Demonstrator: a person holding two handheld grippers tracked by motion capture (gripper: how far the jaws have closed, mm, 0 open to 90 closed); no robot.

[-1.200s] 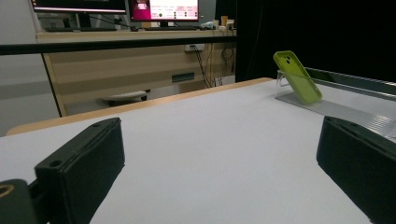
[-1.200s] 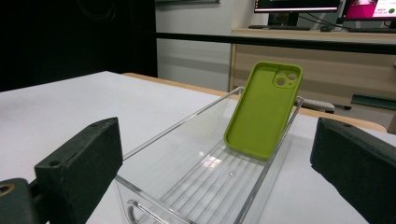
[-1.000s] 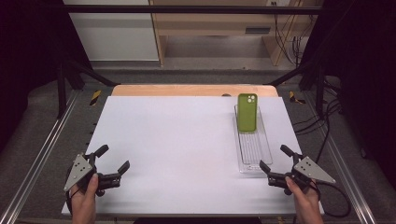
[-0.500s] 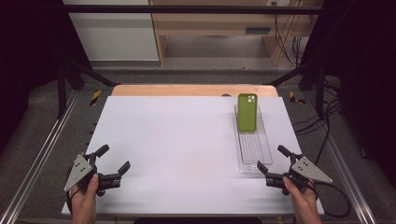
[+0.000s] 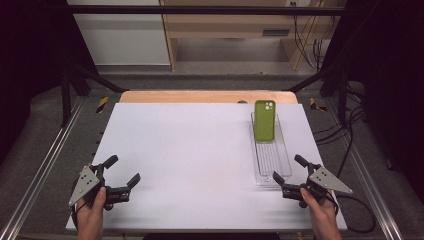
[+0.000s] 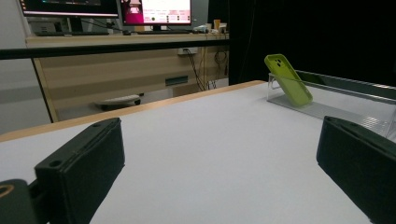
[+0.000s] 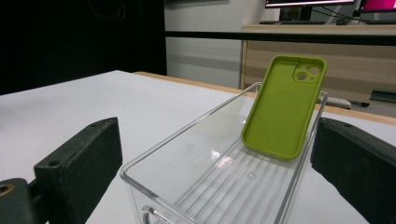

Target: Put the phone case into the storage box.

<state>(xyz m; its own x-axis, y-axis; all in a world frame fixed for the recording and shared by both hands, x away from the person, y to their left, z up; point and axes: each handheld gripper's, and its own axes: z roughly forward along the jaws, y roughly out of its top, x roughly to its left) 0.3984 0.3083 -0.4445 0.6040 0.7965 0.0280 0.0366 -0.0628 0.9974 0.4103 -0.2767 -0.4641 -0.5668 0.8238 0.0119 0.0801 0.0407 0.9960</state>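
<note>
Just beyond the right gripper's (image 5: 291, 175) fingers (image 7: 79, 163) lies the tray (image 7: 196, 186).

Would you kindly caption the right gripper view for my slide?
Open hand-held gripper faces a green phone case leaning in a clear tray.

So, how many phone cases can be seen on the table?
1. The green phone case stands tilted at the far end of the clear tray, leaning on its end wall, on the table's right side, ahead of the open right gripper.
</note>
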